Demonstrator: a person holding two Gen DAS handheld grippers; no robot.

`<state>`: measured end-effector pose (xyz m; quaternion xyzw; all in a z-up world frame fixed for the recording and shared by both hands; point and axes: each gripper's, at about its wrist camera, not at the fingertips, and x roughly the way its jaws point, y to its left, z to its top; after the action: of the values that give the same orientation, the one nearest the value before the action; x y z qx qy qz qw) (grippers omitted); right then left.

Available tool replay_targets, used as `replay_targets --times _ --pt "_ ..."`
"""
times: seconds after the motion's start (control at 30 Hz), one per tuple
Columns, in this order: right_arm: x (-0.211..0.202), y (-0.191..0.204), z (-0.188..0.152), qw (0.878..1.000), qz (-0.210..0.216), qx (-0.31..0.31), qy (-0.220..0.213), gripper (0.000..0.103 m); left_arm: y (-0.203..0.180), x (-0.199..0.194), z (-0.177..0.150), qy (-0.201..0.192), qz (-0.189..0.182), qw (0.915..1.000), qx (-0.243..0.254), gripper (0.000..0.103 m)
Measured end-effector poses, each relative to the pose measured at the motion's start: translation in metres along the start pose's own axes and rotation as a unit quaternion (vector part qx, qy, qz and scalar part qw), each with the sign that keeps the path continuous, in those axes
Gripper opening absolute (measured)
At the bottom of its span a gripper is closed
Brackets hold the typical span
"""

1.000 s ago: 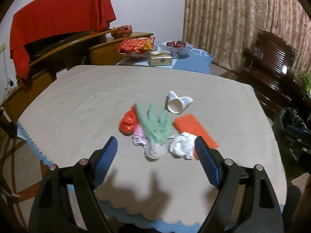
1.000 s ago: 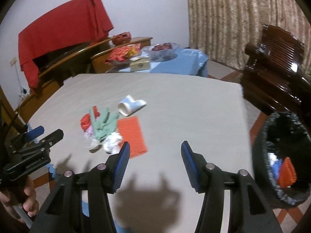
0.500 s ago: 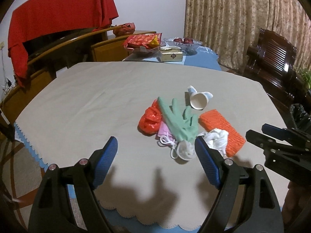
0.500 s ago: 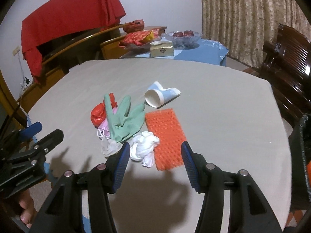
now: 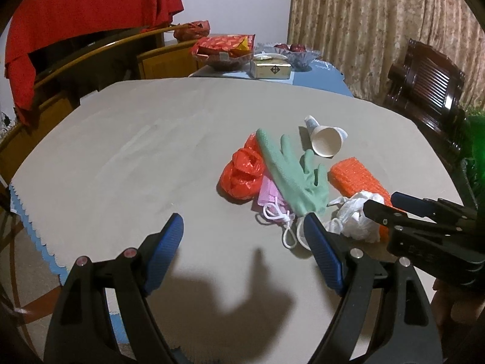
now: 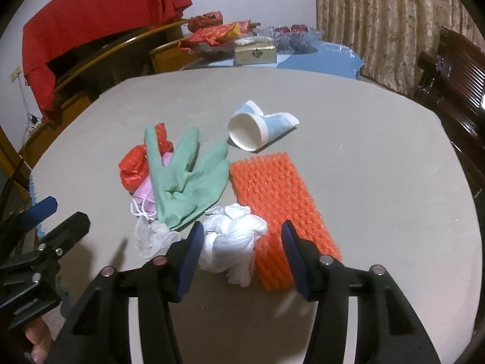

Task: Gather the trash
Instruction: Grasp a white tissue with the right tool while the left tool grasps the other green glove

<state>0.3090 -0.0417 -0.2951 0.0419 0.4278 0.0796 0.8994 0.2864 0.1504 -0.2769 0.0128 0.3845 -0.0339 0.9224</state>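
While our right hand-held gripper (image 6: pixel 241 247) has just been narrowing, jaws apart, astride white crumpled plastic (image 6: pixel 232 242), left hand-held gripper (image 5: pixel 244 236) spread wide above the surface (image 5: pixel 121 157), empty.

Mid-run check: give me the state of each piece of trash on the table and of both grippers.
Paper cups: two, tipped on their sides.
Green glove: flat, lying over the pink mask and red bag.
White bag: crumpled, between the right gripper's closing fingers, not pinched.
Orange mat: flat.
Left gripper: open, empty.
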Motion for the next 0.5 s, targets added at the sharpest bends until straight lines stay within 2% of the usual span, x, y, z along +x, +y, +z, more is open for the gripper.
replay_targets --times 0.07,0.23,0.5 --pt "0.007 -0.001 0.000 1.000 0.003 -0.001 0.009 0.039 0.000 0.004 0.000 0.003 0.000 1.0000 -0.001 0.079" --pt "0.011 -0.003 0.000 1.000 0.015 -0.004 0.012 0.029 -0.007 0.013 0.000 0.010 -0.006 0.9999 0.001 0.079" --pt "-0.017 -0.022 0.013 0.999 0.022 0.016 -0.021 0.027 -0.034 0.024 0.004 0.019 -0.022 0.9995 0.010 0.079"
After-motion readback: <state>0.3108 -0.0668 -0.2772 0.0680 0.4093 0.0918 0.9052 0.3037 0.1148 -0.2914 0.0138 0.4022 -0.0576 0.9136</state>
